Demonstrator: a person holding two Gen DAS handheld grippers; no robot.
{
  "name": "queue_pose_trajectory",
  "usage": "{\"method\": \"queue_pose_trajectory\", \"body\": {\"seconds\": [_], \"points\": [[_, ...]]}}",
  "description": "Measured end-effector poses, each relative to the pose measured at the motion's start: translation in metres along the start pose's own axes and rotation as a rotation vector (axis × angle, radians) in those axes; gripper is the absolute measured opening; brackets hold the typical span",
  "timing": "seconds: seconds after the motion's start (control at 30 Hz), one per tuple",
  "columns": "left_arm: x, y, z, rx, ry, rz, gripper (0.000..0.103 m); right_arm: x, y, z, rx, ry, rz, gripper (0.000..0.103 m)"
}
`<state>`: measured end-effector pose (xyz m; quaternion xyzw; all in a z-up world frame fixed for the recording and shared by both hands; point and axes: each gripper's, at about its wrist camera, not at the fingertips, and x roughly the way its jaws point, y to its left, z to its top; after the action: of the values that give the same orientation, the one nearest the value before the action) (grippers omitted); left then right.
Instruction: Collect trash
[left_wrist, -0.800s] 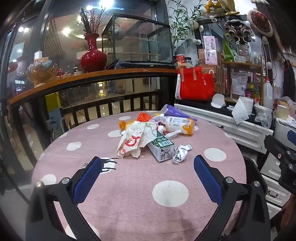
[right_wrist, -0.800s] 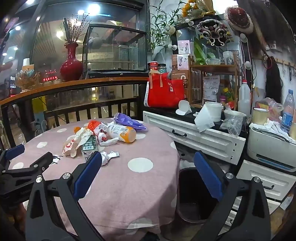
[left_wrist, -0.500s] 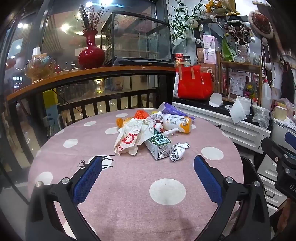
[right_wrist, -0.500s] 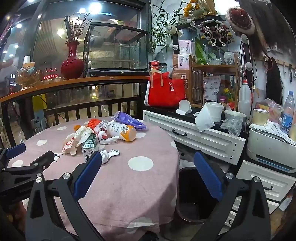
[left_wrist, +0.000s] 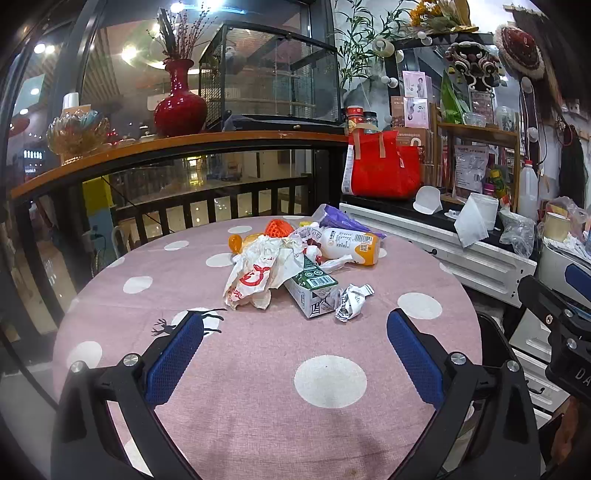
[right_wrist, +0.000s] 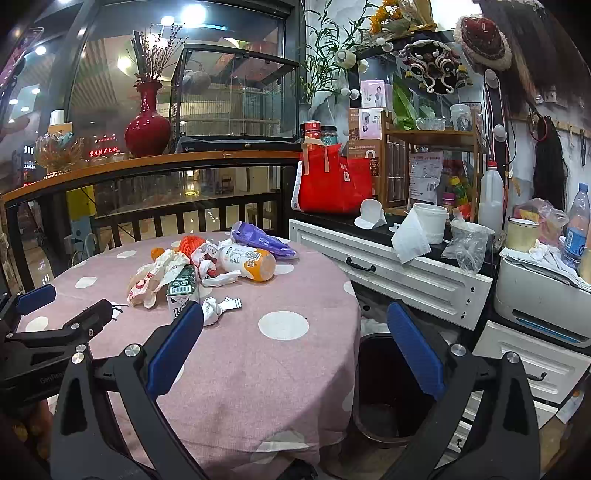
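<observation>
A heap of trash lies mid-table on the pink dotted tablecloth (left_wrist: 258, 369): a white-and-red paper wrapper (left_wrist: 258, 275), a green-and-white carton (left_wrist: 312, 291), a crumpled paper ball (left_wrist: 351, 301), a white bottle with an orange end (left_wrist: 349, 245), a purple pouch (left_wrist: 343, 221) and orange netting (left_wrist: 277, 227). My left gripper (left_wrist: 295, 341) hovers open over the near part of the table, short of the heap. My right gripper (right_wrist: 295, 339) is open too, above the table's right edge, with the carton (right_wrist: 181, 291) by its left finger. A black bin (right_wrist: 388, 387) stands on the floor beside the table.
A white drawer cabinet (right_wrist: 406, 273) stands right of the table, carrying a red bag (right_wrist: 332, 184), a paper roll and bottles. A black railing with a wooden ledge (left_wrist: 166, 147) and a red vase (left_wrist: 181, 107) runs behind the table.
Both grippers have eased back and up a little, so the heap looks slightly smaller and more of the table shows. The trash has not moved and both stay open.
</observation>
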<state>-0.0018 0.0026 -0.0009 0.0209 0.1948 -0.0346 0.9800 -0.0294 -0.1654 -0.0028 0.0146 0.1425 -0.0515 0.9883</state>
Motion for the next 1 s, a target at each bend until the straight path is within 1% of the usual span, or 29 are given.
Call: {"method": "queue_pose_trajectory", "body": {"seconds": [1.0], "points": [[0.0009,-0.0002,0.0002,0.0,0.006,0.001,0.098,0.0017,-0.0005,0.0003,-0.004,0.01,0.006,0.098]]}}
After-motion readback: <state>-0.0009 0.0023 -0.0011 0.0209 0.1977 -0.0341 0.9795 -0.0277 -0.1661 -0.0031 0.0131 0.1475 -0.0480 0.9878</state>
